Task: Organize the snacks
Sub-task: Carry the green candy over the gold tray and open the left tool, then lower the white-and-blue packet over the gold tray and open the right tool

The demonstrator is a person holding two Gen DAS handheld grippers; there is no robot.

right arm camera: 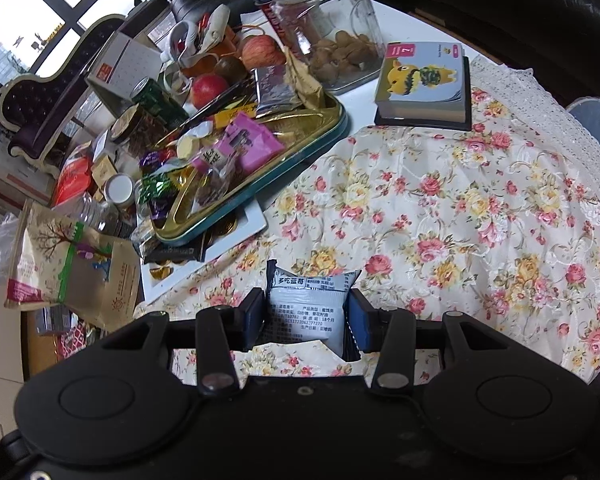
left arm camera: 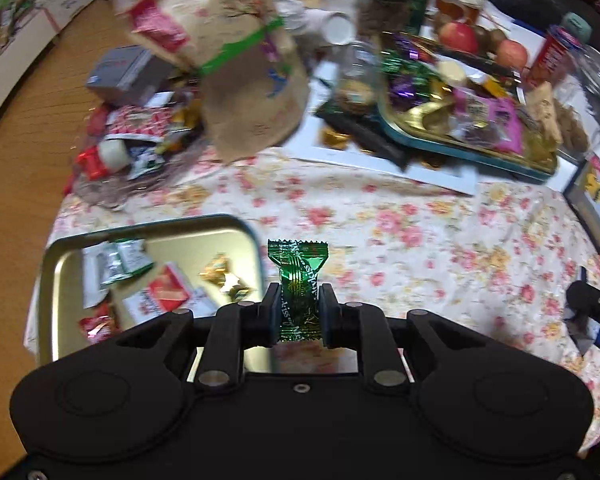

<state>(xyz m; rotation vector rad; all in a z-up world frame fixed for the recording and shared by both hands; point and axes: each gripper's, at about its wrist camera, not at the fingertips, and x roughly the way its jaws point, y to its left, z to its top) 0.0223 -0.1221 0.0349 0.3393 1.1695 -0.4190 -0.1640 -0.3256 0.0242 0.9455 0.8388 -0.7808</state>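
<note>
The left gripper (left arm camera: 299,312) clenched a green candy (left arm camera: 299,284) upright, just right of the gold tray (left arm camera: 236,226) rim; the right gripper (right arm camera: 306,318) gripped a white snack packet (right arm camera: 308,312) above the floral tablecloth (right arm camera: 460,220), open cloth ahead, cluttered teal tray (right arm camera: 320,144) left.

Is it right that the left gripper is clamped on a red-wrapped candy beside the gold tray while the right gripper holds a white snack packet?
Not quite: the candy in the left gripper is green-wrapped, not red, as the left wrist view shows. The rest holds: the gold tray sits beside it, and the right gripper holds a white snack packet.
</note>
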